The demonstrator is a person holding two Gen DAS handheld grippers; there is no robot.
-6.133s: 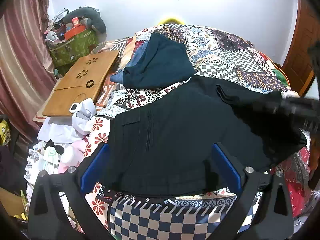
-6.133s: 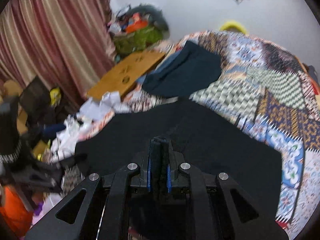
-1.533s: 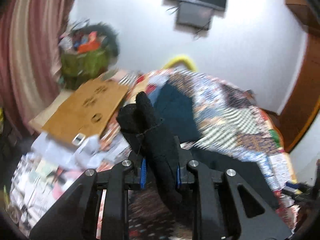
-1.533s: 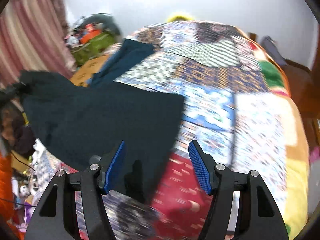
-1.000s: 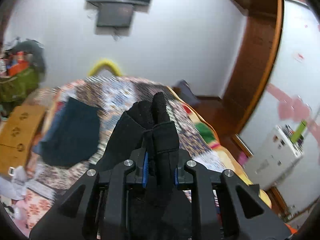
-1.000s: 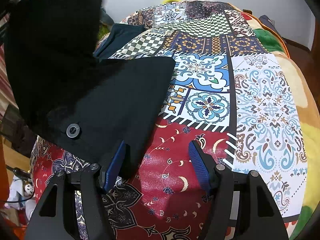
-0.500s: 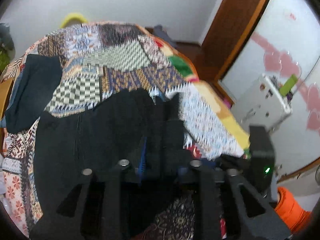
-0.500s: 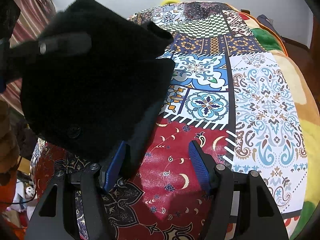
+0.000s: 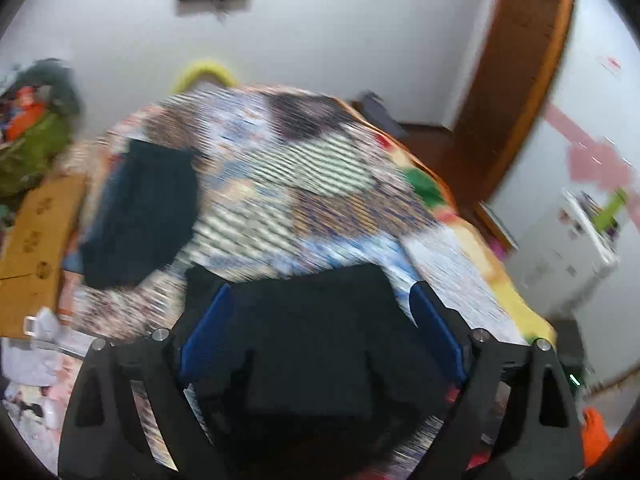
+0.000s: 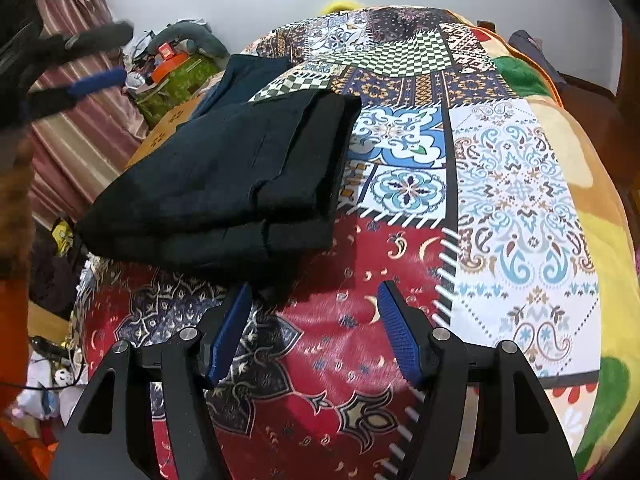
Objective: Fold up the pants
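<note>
Jaws spread on both grippers, nothing held; black pants (image 10: 224,184) lie folded on the bed's patchwork quilt (image 10: 516,200).

Pants sit as a stacked dark bundle near the quilt's left edge, layers visibly offset along the near side, one lower ply poking out beside the right gripper (image 10: 314,334). Left gripper (image 9: 320,332) hangs above the bundle with jaws wide; that view is badly smeared, so contact cannot be told. Risks, as judged: the uneven plies could slide apart if a jaw catches only the top layer; the bundle lies near the bed's edge, so a push leftward may tip it off toward the floor clutter (image 10: 48,384). A second dark garment (image 10: 244,76) lies just behind, easy to snag by mistake.
</note>
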